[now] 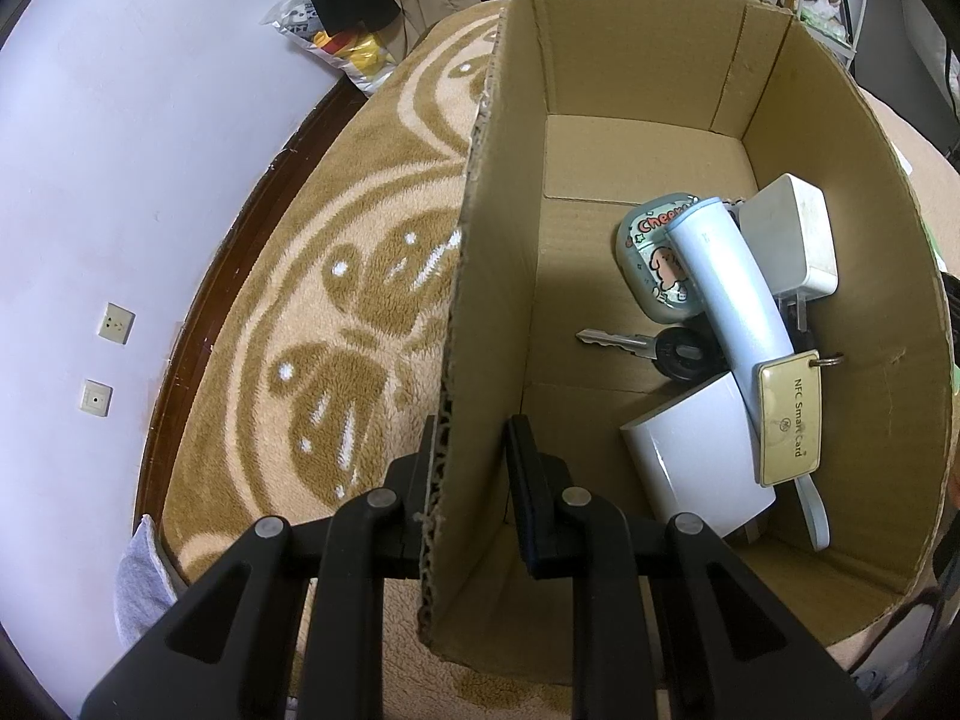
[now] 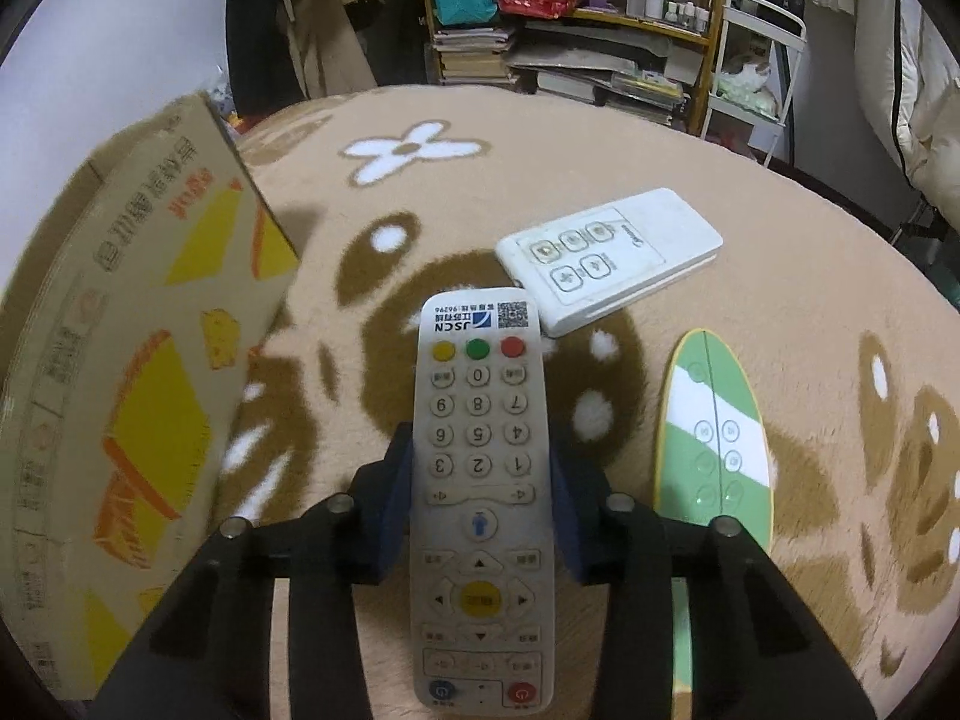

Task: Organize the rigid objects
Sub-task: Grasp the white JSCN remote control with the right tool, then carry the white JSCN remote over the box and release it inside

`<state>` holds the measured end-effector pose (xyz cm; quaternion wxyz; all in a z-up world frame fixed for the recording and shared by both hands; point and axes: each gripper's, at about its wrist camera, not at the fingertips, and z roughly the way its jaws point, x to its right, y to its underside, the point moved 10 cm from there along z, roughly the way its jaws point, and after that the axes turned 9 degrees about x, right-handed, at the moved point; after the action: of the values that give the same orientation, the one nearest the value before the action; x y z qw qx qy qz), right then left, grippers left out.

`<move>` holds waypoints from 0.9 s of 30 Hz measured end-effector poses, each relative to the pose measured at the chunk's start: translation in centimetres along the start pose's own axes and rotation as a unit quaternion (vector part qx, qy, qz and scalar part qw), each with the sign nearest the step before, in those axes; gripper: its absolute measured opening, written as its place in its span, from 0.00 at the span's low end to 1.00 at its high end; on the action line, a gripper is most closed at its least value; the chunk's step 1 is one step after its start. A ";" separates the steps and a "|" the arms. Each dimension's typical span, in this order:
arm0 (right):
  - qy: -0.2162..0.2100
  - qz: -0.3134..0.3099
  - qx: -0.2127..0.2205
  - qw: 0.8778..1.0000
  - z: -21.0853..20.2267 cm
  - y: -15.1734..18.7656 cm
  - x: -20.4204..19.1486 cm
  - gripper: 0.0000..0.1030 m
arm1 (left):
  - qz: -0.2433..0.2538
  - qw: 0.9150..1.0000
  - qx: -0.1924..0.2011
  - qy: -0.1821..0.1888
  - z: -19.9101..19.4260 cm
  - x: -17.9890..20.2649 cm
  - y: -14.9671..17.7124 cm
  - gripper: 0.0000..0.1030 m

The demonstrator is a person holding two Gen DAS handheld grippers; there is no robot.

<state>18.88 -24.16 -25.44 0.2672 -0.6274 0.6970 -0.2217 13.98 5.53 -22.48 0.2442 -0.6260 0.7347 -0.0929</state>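
my gripper (image 2: 480,450): clamped on grey remote (image 2: 480,480)
box (image 2: 138,360): left
white remote (image 2: 609,261): far
green remote (image 2: 714,438): right, on blanket (image 2: 780,300)

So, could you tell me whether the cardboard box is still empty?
Not empty: the cardboard box already holds a key, an NFC Smart Card tag, a white charger and more.

Brown cardboard box (image 2: 138,324), printed with yellow and orange blocks; tan blanket (image 2: 600,138) with darker brown shapes and white flowers; grey-white remote (image 2: 480,480) bearing yellow, green and red buttons; green-and-white striped remote (image 2: 714,432); white remote (image 2: 609,258); pale blue tube (image 1: 729,300).
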 end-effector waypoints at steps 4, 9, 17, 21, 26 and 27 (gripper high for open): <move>-0.011 0.009 0.016 1.000 -1.4 -0.8 -0.9 0.42 | 0.000 1.000 0.000 0.000 0.0 0.0 0.0 0.19; -0.035 0.013 0.044 0.998 -3.7 -2.5 -2.8 0.42 | 0.001 1.000 0.000 0.000 0.0 0.0 0.0 0.19; -0.073 0.028 0.081 0.994 -7.1 -5.6 -5.8 0.42 | 0.001 1.000 0.000 -0.001 0.0 -0.1 0.0 0.19; -0.090 0.043 0.089 0.991 -8.1 -6.3 -7.1 0.42 | 0.001 1.000 0.000 -0.001 0.1 0.0 0.0 0.19; -0.116 0.043 0.089 0.988 -9.1 -6.5 -9.1 0.42 | 0.001 1.000 0.000 -0.001 0.0 0.0 0.0 0.19; -0.121 0.041 0.090 0.988 -9.2 -6.5 -9.7 0.42 | 0.001 1.000 0.000 -0.001 0.1 0.0 0.0 0.19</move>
<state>18.45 -15.52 -13.35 0.4140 -0.5943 0.6614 -0.1948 14.03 5.56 -22.51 0.2447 -0.6255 0.7351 -0.0925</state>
